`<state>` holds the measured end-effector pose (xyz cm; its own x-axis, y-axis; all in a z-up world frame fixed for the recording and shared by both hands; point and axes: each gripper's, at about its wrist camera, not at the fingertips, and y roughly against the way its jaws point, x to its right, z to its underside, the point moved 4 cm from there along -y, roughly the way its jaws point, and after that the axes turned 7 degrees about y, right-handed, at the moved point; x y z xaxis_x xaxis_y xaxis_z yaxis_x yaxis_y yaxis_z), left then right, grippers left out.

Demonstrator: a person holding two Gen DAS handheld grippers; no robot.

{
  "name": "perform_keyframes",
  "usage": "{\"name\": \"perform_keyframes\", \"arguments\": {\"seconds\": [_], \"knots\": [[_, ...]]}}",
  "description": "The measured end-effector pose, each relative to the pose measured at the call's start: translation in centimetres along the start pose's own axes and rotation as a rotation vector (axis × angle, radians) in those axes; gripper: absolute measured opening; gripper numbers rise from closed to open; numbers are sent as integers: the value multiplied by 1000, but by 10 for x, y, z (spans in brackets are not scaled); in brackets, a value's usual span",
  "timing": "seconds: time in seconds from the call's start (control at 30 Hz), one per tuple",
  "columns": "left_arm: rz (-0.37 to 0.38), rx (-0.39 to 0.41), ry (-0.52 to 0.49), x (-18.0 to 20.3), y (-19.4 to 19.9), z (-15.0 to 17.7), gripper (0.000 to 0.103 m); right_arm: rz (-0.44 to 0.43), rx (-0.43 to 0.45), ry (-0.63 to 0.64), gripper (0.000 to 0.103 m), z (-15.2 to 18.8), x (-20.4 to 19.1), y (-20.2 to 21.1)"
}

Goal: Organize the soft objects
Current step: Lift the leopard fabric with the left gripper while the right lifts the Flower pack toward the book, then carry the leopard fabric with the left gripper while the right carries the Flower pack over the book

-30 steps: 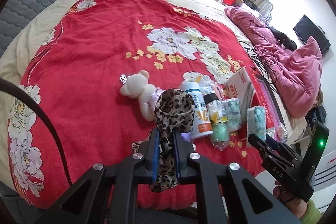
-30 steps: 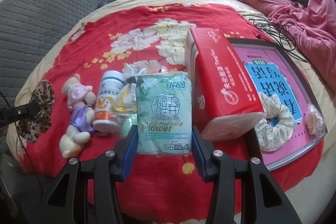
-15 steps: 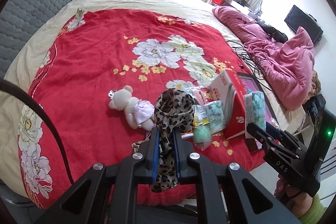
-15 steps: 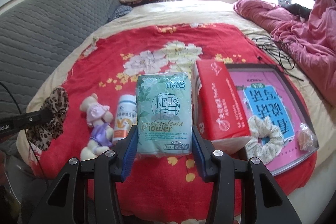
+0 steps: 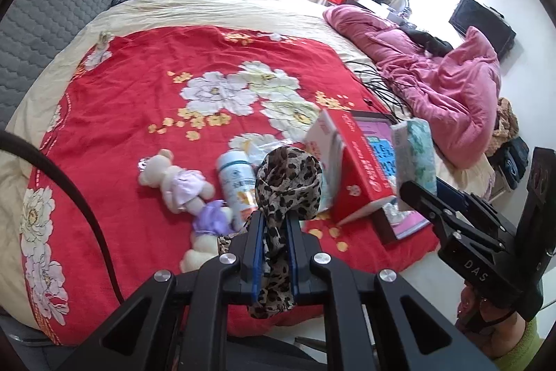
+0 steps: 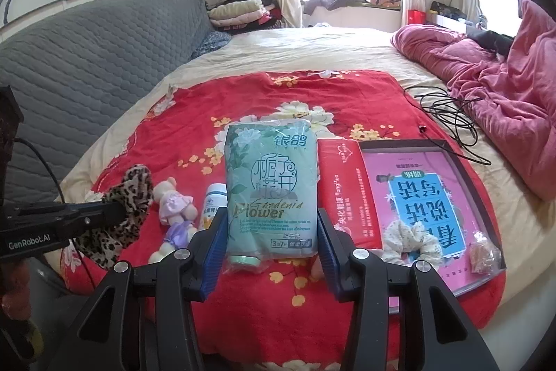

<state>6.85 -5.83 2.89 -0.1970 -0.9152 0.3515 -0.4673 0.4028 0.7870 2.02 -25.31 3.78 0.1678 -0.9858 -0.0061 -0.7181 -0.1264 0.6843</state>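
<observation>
My left gripper (image 5: pixel 274 225) is shut on a leopard-print scrunchie (image 5: pixel 288 183), held above the near edge of the red flowered bedspread (image 5: pixel 139 99); the scrunchie also shows in the right wrist view (image 6: pixel 128 200). My right gripper (image 6: pixel 271 232) is shut on a green tissue pack (image 6: pixel 271 186), lifted off the bed; the pack shows in the left wrist view (image 5: pixel 415 159). A small teddy bear (image 5: pixel 173 179) in a lilac dress lies on the bedspread. A pale floral scrunchie (image 6: pixel 413 242) lies on the pink book.
A white bottle (image 5: pixel 236 179), a red tissue box (image 5: pixel 351 169) and a pink book (image 6: pixel 427 197) lie near the bed's front edge. Black cables (image 6: pixel 448 113) and a pink quilt (image 5: pixel 434 79) lie at the right. A grey quilted headboard (image 6: pixel 87 65) stands left.
Both grippers have risen and pulled back from the bed with their loads. The tissue pack is lifted off the bedspread. The things on the bed have not moved.
</observation>
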Motion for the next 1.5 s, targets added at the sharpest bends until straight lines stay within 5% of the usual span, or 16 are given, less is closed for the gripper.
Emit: {"name": "perform_keyframes", "arguments": {"seconds": [0.43, 1.03, 1.5], "knots": [[29, -22, -55, 51, -11, 8, 12, 32, 17, -37, 49, 3, 33, 19], [107, -61, -162, 140, -44, 1, 12, 211, 59, -160, 49, 6, 152, 68], [125, -85, -221, 183, -72, 0, 12, 218, 52, -201, 49, 17, 182, 68]]}}
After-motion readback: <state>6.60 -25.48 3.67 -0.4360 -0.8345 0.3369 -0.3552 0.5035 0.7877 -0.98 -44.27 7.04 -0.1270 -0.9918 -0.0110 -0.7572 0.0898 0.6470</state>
